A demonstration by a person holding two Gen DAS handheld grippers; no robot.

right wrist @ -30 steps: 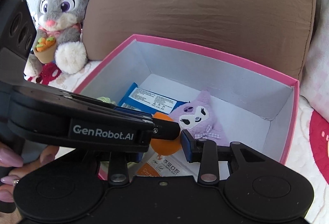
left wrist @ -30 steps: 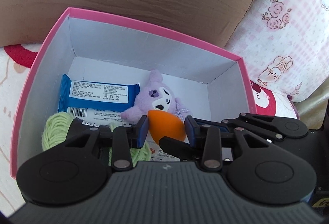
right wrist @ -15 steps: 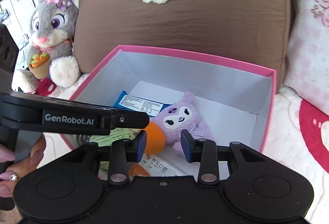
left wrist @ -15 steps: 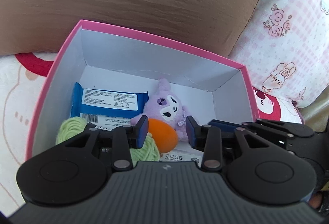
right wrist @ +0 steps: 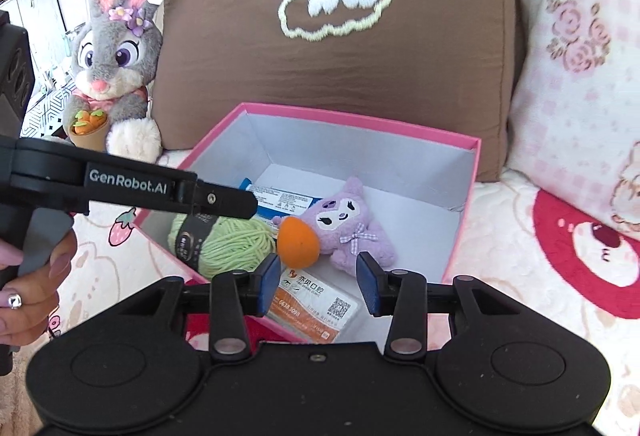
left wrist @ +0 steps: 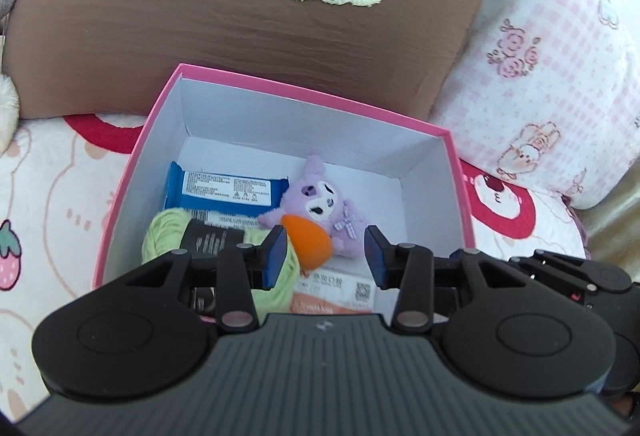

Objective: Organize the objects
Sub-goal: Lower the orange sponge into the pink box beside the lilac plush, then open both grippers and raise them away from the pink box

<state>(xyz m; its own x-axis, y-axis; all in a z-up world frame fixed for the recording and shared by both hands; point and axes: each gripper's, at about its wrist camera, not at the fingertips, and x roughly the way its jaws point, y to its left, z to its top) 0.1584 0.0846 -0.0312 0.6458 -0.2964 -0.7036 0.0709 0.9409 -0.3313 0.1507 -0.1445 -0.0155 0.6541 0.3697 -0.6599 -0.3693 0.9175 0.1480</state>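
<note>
Five things lay in the pink box (right wrist: 360, 123): a blue packet (right wrist: 280, 200) toward the back, a green ball of yarn (right wrist: 236, 244) at the left, a purple plush toy (right wrist: 352, 232) in the middle, an orange sponge (right wrist: 298, 242) resting against the toy, and an orange-and-white packet (right wrist: 316, 310) by the near wall. The box sat on a patterned bed cover (right wrist: 500, 236) in front of a brown cushion (right wrist: 340, 83), with a stuffed rabbit (right wrist: 116, 47) beside the cushion.

The left gripper (left wrist: 326, 256) and the right gripper (right wrist: 318, 284) both hovered above the near edge of the box. The jaws of each were partly apart and opening, and nothing was between them; the sponge only showed beyond the left gripper's gap. A hand (right wrist: 28, 284) held the left gripper's handle.

The box looked packed, so the step in hand seemed to be clearing away from it. To do that well, both grippers should lift straight out before swinging aside, keeping their fingers off the pink rim so the light box does not shift. The sponge sat loosely and could roll if the box were nudged.
</note>
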